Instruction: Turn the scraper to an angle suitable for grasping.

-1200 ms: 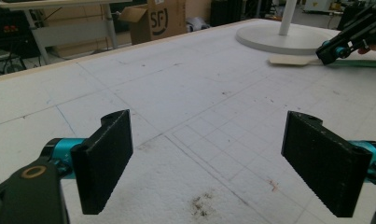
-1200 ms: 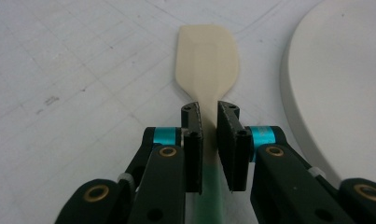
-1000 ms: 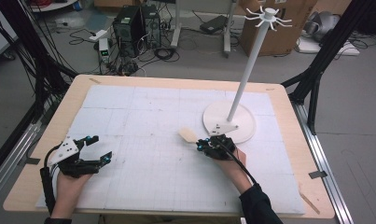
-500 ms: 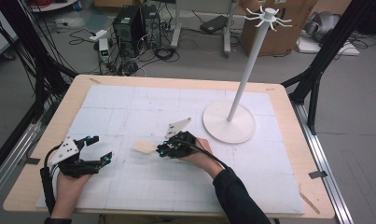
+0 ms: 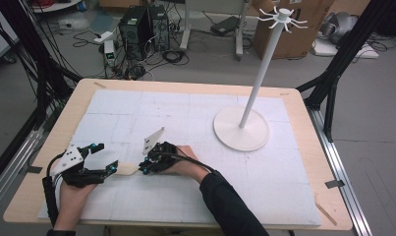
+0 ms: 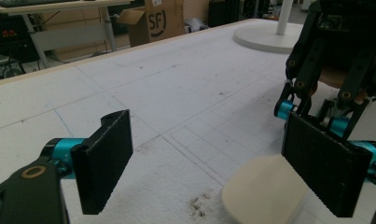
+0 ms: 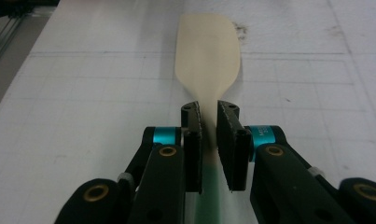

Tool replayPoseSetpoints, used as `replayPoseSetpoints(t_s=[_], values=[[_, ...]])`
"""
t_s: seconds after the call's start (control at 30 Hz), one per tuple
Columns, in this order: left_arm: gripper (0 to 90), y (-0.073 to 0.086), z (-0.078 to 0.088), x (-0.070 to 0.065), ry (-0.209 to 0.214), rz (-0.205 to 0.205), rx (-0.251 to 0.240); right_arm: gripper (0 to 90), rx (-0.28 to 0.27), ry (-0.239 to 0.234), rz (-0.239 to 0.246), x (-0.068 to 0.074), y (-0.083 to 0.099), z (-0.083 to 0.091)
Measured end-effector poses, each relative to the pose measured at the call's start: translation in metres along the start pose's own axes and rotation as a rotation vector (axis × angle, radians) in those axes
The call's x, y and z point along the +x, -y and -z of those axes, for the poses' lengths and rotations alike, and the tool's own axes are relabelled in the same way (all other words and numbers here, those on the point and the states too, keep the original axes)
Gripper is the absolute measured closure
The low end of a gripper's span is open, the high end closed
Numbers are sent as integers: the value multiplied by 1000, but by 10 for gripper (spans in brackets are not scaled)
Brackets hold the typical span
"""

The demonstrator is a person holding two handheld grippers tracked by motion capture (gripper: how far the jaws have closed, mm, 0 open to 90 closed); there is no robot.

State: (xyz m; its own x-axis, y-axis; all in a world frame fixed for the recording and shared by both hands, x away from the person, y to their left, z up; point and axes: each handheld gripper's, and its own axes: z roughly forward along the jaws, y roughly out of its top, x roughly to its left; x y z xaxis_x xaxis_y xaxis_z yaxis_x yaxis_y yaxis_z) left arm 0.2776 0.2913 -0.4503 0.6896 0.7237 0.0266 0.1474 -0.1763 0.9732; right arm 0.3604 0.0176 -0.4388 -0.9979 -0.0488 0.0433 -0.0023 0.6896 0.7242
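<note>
A pale wooden spatula [image 7: 207, 51] with a greenish handle is held by my right gripper [image 7: 209, 119], whose jaws are shut on the neck just behind the blade. In the high view the right gripper [image 5: 145, 167] is at the front middle of the white mat, pointing left, and the spatula's blade [image 5: 128, 169] reaches to my left gripper [image 5: 106, 157]. The left gripper [image 6: 209, 140] stands open, jaws wide apart. The blade [image 6: 262, 191] hovers low beside its right-hand jaw without being pressed.
A white hook stand [image 5: 241, 128] with a tall pole rises at the back right of the mat. The wooden table edge [image 5: 303, 98] frames the mat [image 5: 176, 113]. Computers and cables lie on the floor beyond the table.
My right gripper has carried the spatula from beside the stand's base leftward across the mat to the left gripper. The left hand has stayed in place.
</note>
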Motion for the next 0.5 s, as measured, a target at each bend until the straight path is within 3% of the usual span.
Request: replayPoseSetpoints(t_s=[0.07,0.2,0.27,0.33,0.37,0.43,0.47,0.5], values=[[170,0,0,0,2,0,0,808,30,-10,-1,1,-2,-7],[170,0,0,0,2,-1,1,773,21,0,-5,0,-1,-8],[170,0,0,0,3,-3,2,674,6,6,-23,0,-1,-4],[170,0,0,0,4,-3,2,616,-2,24,-33,1,-2,5],[170,0,0,0,4,-3,2,560,-39,47,-28,2,-1,18],[170,0,0,0,5,-2,0,523,-68,80,-50,5,3,36],[170,0,0,0,4,-1,0,523,-68,80,-50,5,3,36],[170,0,0,0,4,-2,0,513,-103,117,-64,6,11,56]])
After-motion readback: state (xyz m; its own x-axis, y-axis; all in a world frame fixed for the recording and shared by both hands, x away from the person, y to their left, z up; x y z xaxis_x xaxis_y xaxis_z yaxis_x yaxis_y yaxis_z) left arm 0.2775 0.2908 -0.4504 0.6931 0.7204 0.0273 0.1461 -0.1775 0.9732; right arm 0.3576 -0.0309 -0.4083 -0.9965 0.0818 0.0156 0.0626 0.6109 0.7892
